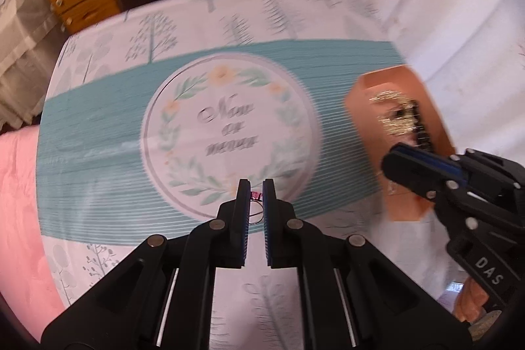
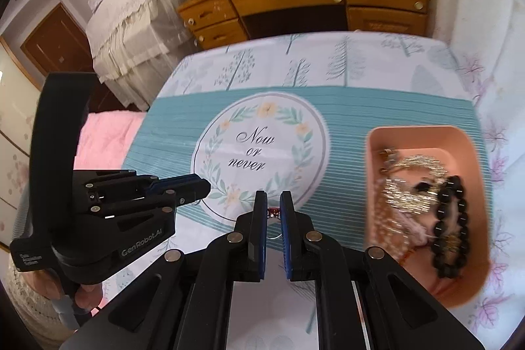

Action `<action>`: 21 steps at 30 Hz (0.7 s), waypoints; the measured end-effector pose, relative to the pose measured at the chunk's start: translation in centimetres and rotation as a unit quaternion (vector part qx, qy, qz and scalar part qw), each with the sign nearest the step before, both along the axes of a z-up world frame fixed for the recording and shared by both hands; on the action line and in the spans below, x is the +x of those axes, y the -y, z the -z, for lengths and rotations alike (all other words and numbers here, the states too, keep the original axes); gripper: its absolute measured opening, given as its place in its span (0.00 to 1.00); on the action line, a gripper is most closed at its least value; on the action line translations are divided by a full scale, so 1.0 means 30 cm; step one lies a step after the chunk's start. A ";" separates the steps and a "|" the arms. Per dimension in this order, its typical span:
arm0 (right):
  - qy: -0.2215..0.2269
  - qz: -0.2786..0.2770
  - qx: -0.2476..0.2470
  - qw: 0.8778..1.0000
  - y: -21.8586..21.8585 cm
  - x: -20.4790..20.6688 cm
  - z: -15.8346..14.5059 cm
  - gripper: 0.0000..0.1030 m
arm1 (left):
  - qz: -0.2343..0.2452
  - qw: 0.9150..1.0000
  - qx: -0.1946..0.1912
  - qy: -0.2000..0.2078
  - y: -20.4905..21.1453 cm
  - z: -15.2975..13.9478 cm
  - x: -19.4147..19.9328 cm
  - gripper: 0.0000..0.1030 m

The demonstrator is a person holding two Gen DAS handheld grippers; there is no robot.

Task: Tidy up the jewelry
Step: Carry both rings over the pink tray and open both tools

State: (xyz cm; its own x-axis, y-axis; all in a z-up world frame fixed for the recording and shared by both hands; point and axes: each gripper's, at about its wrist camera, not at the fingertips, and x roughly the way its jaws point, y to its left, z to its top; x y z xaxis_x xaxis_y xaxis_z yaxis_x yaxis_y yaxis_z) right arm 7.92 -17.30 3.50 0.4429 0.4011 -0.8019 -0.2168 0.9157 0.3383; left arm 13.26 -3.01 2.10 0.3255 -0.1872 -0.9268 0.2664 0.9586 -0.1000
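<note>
Teal-banded cloth (image 2: 377, 113) with printed trees and a "Now or never" wreath covers your table, with a wooden dresser (image 2: 302, 5) behind it and pink bedding (image 2: 105, 133) to the left. Your pink tray (image 2: 423, 133) sits on the cloth's right side, holding a black bead bracelet (image 2: 451, 222) and gold chains (image 2: 410, 186). Both tools tilt steeply down over the cloth. Your left gripper (image 1: 257, 195) is clamped on a ring (image 1: 256, 214) with a pinkish stone; your right gripper (image 2: 274, 212) pinches a red-stoned ring (image 2: 274, 213).
</note>
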 end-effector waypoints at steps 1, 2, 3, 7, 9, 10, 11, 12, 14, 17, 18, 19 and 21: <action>0.005 0.004 0.005 1.000 0.023 -0.015 -0.015 0.08 | 0.003 1.000 -0.001 0.005 0.020 -0.015 -0.006 0.05; 0.008 0.007 0.008 1.000 0.044 -0.026 -0.026 0.08 | 0.011 1.000 -0.002 0.017 0.055 -0.041 -0.019 0.05; 0.011 0.012 0.009 1.000 0.070 -0.040 -0.036 0.08 | 0.016 1.000 0.000 0.026 0.080 -0.057 -0.027 0.05; 0.019 0.034 0.008 0.999 0.181 -0.087 -0.061 0.08 | 0.038 0.997 0.014 0.058 0.194 -0.094 -0.055 0.05; 0.020 0.045 0.005 0.999 0.235 -0.103 -0.064 0.08 | 0.050 0.996 0.017 0.069 0.259 -0.101 -0.067 0.05; 0.020 0.050 0.005 0.999 0.257 -0.110 -0.063 0.08 | 0.055 0.996 0.017 0.072 0.286 -0.102 -0.072 0.05; 0.020 0.056 0.003 0.998 0.285 -0.120 -0.063 0.08 | 0.059 0.995 0.018 0.075 0.308 -0.102 -0.077 0.05; 0.021 0.062 0.002 0.998 0.315 -0.131 -0.062 0.08 | 0.064 0.994 0.021 0.080 0.338 -0.103 -0.081 0.05; 0.024 0.073 -0.003 0.997 0.358 -0.147 -0.060 0.08 | 0.071 0.993 0.026 0.088 0.379 -0.102 -0.084 0.05; 0.028 0.089 -0.014 0.996 0.417 -0.163 -0.055 0.08 | 0.083 0.992 0.029 0.093 0.439 -0.094 -0.084 0.05; 0.028 0.093 -0.017 0.995 0.428 -0.168 -0.051 0.08 | 0.087 0.991 0.031 0.094 0.458 -0.091 -0.084 0.05; 0.029 0.098 -0.020 0.995 0.438 -0.170 -0.048 0.08 | 0.089 0.991 0.033 0.096 0.479 -0.087 -0.083 0.05; 0.026 0.105 -0.019 0.994 0.471 -0.171 -0.033 0.08 | 0.095 0.990 0.035 0.097 0.505 -0.080 -0.080 0.05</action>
